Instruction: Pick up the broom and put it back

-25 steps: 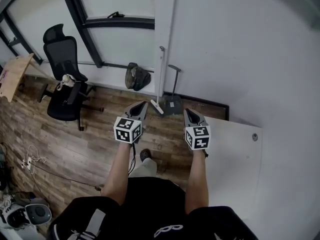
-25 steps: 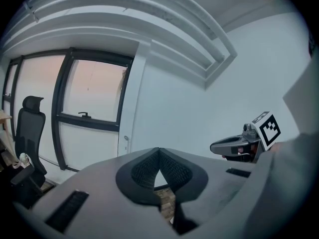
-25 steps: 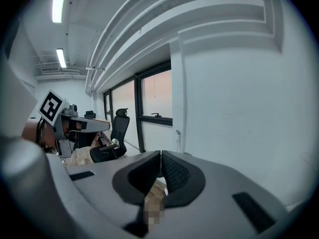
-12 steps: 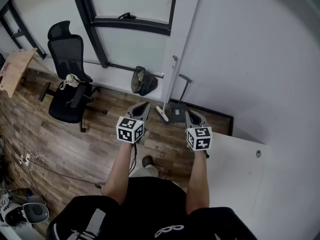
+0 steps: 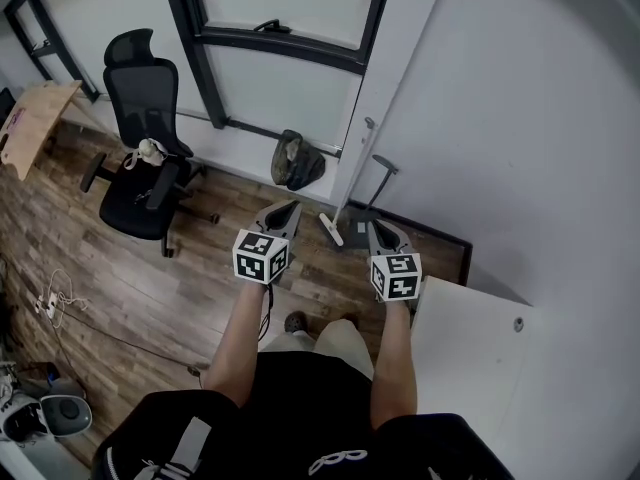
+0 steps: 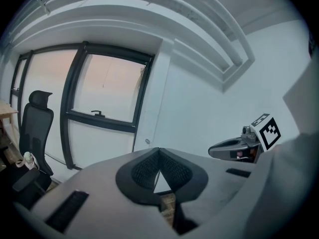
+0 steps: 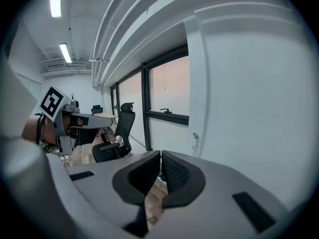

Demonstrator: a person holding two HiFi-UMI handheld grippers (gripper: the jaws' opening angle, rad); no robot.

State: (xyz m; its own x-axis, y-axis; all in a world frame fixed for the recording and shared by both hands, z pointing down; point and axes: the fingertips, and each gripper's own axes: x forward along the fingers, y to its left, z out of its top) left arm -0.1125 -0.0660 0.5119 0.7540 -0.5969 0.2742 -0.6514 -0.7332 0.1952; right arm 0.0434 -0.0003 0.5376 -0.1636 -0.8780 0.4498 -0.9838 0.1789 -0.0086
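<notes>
Left gripper (image 5: pixel 291 205): grey moulded shell with black ribbed pads and a white cube of black square markers. The jaws meet at the tips, leaving only a small 3-cornered gap behind them. Nothing is held.
Right gripper (image 5: pixel 376 225): same build. Its pads are pressed together and it is empty.
Broom (image 5: pixel 352 173): thin white pole leant upright in the corner of the wall (image 5: pixel 520 118), with its narrow pale head on the floor (image 5: pixel 150 268). It stands at 12 o'clock from the gap between the 2 grippers, well apart from both.
Dustpan (image 5: pixel 356 226): dark flat pan with a slim angled handle, just at 3 o'clock of the broom's head.
Bag (image 5: pixel 298 161): dark olive, soft and slumped against the wall, at 9 o'clock of the broom's pole.
Chair (image 5: pixel 140 158): black, with a mesh back, headrest and wheeled base, at 10 o'clock of the left gripper.
Floor: brown wood-grain planks.
Wall: smooth, matt white.
Window frame (image 5: pixel 280 43): black metal bars round pale panes, at 11 o'clock of the broom.
Board (image 5: pixel 470 338): smooth white slab with 1 small round fitting, at 4 o'clock of the right gripper.
</notes>
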